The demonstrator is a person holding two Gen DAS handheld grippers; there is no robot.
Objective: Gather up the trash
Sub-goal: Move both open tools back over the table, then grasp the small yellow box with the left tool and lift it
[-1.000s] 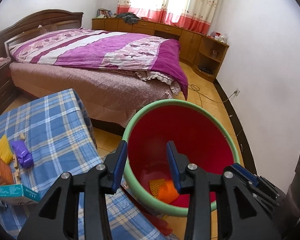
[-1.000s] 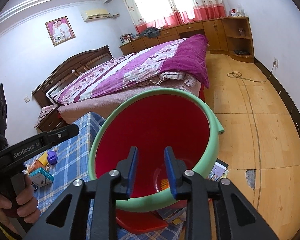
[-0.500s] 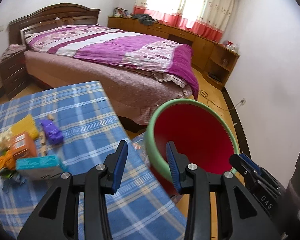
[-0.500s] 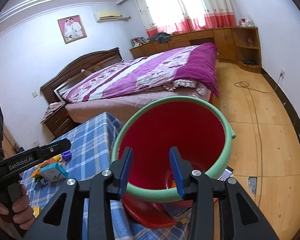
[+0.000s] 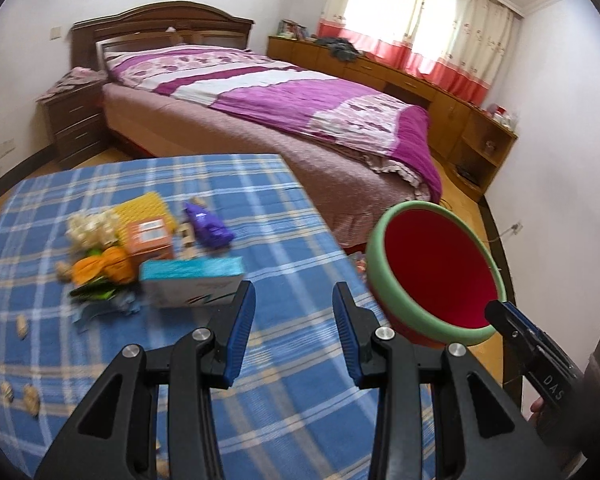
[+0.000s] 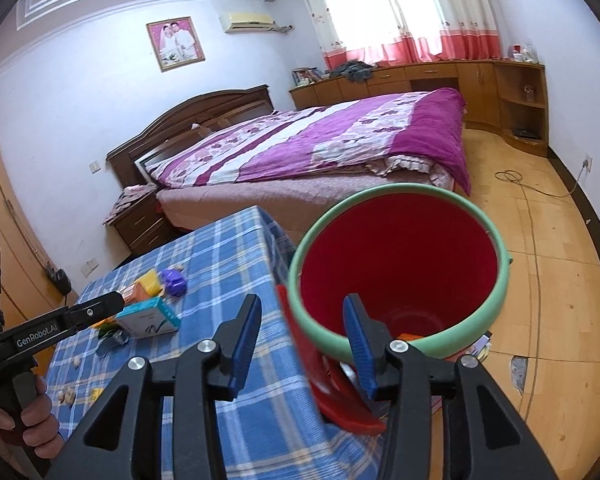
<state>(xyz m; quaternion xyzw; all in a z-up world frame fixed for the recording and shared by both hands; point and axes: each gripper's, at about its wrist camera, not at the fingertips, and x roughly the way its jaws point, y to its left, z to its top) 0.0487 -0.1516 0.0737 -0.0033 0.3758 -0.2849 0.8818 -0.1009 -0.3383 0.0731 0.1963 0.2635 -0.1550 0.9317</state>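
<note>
A red bin with a green rim (image 5: 434,276) (image 6: 400,272) stands by the right edge of the blue plaid table (image 5: 260,360). A trash pile lies on the table: a teal box (image 5: 192,282) (image 6: 148,318), an orange box (image 5: 148,238), a purple wrapper (image 5: 209,226) (image 6: 174,280), yellow mesh (image 5: 144,206), orange peel (image 5: 100,266) and white crumpled paper (image 5: 90,228). My left gripper (image 5: 294,332) is open and empty, just right of the teal box. My right gripper (image 6: 300,344) is open and empty over the bin's near rim.
Small scraps lie on the tablecloth at the left (image 5: 22,326). A bed with a purple cover (image 5: 284,96) stands behind the table. A nightstand (image 5: 74,124) and wooden cabinets (image 5: 440,96) line the walls. Books (image 6: 480,346) lie on the floor by the bin.
My left gripper has swung left from over the bin to the table, towards the trash pile. My right gripper's jaws have opened wider over the bin's rim.
</note>
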